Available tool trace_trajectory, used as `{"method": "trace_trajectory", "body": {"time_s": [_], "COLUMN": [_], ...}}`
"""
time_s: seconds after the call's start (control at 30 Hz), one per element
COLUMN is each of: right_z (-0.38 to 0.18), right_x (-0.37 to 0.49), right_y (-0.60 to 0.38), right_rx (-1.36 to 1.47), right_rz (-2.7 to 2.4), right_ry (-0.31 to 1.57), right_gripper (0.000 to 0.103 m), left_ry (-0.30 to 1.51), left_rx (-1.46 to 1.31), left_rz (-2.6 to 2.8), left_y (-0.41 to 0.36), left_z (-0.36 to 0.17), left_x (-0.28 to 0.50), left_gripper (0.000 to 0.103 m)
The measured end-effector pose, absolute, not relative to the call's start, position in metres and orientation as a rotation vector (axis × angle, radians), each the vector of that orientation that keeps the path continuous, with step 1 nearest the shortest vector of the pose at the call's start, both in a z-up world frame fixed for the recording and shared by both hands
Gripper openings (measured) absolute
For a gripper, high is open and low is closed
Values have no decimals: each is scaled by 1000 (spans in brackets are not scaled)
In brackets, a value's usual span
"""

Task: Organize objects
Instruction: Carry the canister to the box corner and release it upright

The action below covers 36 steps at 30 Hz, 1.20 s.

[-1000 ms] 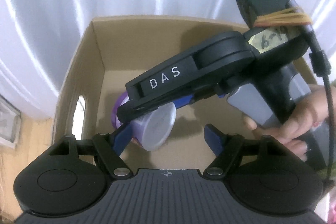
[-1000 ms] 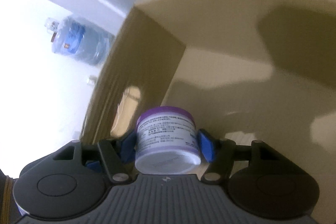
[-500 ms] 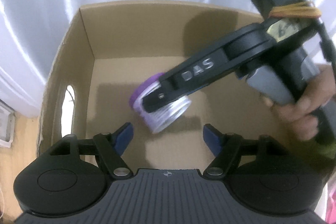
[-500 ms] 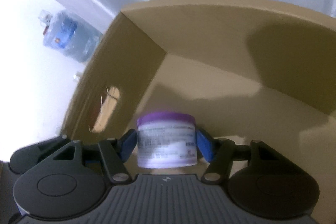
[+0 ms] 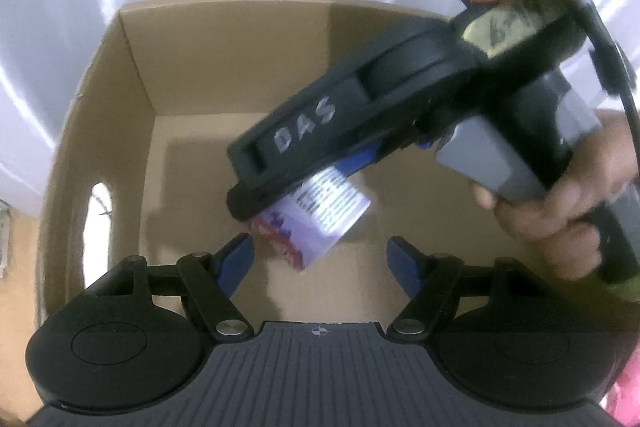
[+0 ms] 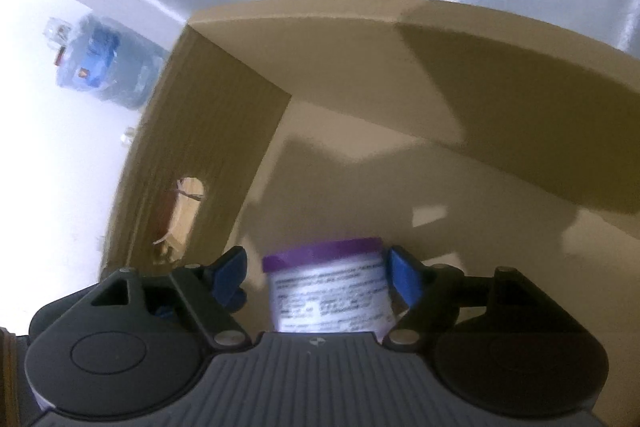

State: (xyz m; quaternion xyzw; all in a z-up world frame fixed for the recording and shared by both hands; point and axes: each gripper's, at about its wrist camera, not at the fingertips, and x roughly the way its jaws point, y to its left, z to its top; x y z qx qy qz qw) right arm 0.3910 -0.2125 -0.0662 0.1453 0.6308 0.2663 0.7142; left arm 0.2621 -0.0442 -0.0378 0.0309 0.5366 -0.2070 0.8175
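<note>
Purple-lidded and white-labelled, the small round plastic jar (image 6: 330, 287) sits between the blue pads of the right gripper (image 6: 316, 277), low inside the open brown cardboard box (image 5: 136, 131); the jaws have just been opening, the left pad (image 6: 230, 273) now stands clear of the jar and the right pad is just beside it or touching, so the grip looks released. From the left wrist view the jar (image 5: 320, 215) hangs tilted under the black right gripper body, and motion blur makes it hard to tell whether it rests on the box floor yet. The left gripper (image 5: 320, 263) hovers over the near edge of the box with its 2 pads apart and nothing between them. To finish this step well, I would let the jaws spread until both pads clear the jar, then draw the right gripper straight back along its own line so no pad drags the lid and tips it. The left gripper should keep out of the path, since it sits near the jar
</note>
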Motion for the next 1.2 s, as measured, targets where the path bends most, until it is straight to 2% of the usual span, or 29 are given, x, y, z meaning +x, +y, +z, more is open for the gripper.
{"method": "trace_trajectory", "body": {"time_s": [0.07,0.23,0.33,0.43,0.73,0.9,0.97,1.13,1.2], "right_z": [-69,-62,-45,-30,-30,-19,-5,51,74], "right_x": [393,389,382,377,368,365,356,291,249], "right_y": [-208,-207,-209,-204,-195,-208,-223,-265,-278], "right_rx": [308,298,289,234,136,209,281,392,404], "right_rz": [588,600,650,691,679,626,612,604,620], "right_ry": [1404,1346,1224,1116,1113,1118,1099,990,934], "right_gripper": [71,71,71,71,71,71,71,75,75], "left_ry": [1147,1083,997,988,1007,980,932,769,706], "left_rx": [53,62,120,169,189,135,114,43,25], "left_rz": [-443,-406,-389,-372,-346,-333,-321,-302,-300], "left_y": [-45,-43,-42,-43,-42,-32,-22,-5,3], "left_z": [-40,-34,-21,-22,-29,2,24,76,80], "left_x": [267,266,258,258,249,231,212,149,113], "left_gripper": [73,73,74,74,74,76,80,89,91]}}
